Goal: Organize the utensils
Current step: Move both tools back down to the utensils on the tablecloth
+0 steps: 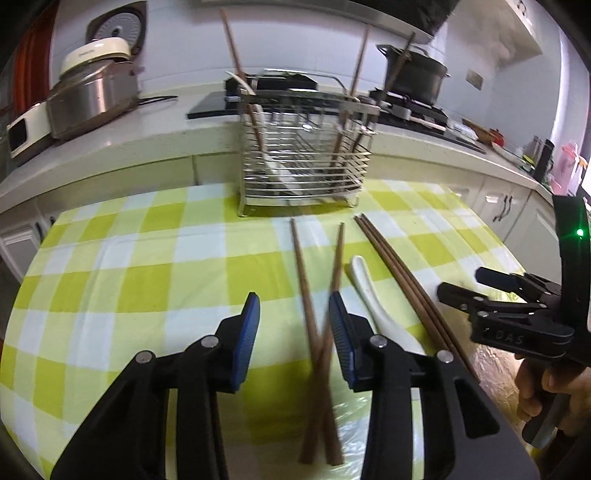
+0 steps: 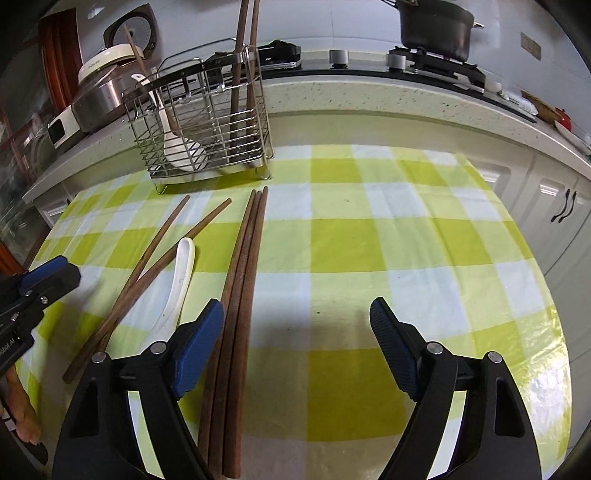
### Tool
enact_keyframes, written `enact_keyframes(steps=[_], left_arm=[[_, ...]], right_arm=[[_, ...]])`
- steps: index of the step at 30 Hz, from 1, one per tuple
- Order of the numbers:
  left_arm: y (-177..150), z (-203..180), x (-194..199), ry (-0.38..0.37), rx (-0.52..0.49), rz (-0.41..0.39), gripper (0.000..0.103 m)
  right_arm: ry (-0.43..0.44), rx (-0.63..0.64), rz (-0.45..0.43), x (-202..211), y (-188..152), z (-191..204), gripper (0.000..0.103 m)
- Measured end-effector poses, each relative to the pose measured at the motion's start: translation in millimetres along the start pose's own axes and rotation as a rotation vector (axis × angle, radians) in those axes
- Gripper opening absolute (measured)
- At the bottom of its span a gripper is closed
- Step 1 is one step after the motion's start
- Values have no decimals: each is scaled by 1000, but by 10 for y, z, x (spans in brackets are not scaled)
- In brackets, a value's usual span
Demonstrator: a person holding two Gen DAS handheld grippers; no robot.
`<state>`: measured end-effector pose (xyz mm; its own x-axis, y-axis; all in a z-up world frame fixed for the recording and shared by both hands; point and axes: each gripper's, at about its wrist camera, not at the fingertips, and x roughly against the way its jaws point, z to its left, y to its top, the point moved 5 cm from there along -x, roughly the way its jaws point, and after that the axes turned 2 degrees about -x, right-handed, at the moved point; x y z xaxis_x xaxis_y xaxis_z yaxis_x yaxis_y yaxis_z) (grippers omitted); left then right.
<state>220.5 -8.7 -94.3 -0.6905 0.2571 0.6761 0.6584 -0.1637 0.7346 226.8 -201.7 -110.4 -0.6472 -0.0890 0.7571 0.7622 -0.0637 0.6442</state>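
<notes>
I see a worktop cloth (image 2: 347,236) checked in lime green, pale green and white. Chopsticks (image 2: 236,295) are dark brown. The spoon (image 2: 181,280) is white. The rack (image 2: 207,122) is silver wire. My claw pads (image 1: 247,332) are blue on black arms.

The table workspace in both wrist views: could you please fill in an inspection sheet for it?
Surface: checked tablecloth, yellow-green and white.
Job's things: wire caddy holding chopsticks and a white spoon; crossed chopsticks, loose spoon and three chopsticks on the cloth.
Clutter: nothing seen.
Grippers: left gripper open around the crossed chopsticks, pads apart from them; right gripper open, the three chopsticks by its left finger.
Cables: nothing seen.
Surroundings: rice cooker, black pot on the hob.
</notes>
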Motion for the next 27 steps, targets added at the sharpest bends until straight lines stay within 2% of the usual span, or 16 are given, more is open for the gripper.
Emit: enact_keyframes(steps=[9,19,23,27], left_arm=[[158,-297,-433,-59,-65,120,29],[211,-391,-848,-50,-101,232,27],[202,-406,-925,-42,-107,239,22],[224,-395,-958,-32,-113,243,7]], right_arm=[[7,5,4,-3,33,-13,76],[20,24,-8,82,82,-7,76],[23,28,-13,108,102,9,76],[30,35,-10,118,109,37,76]])
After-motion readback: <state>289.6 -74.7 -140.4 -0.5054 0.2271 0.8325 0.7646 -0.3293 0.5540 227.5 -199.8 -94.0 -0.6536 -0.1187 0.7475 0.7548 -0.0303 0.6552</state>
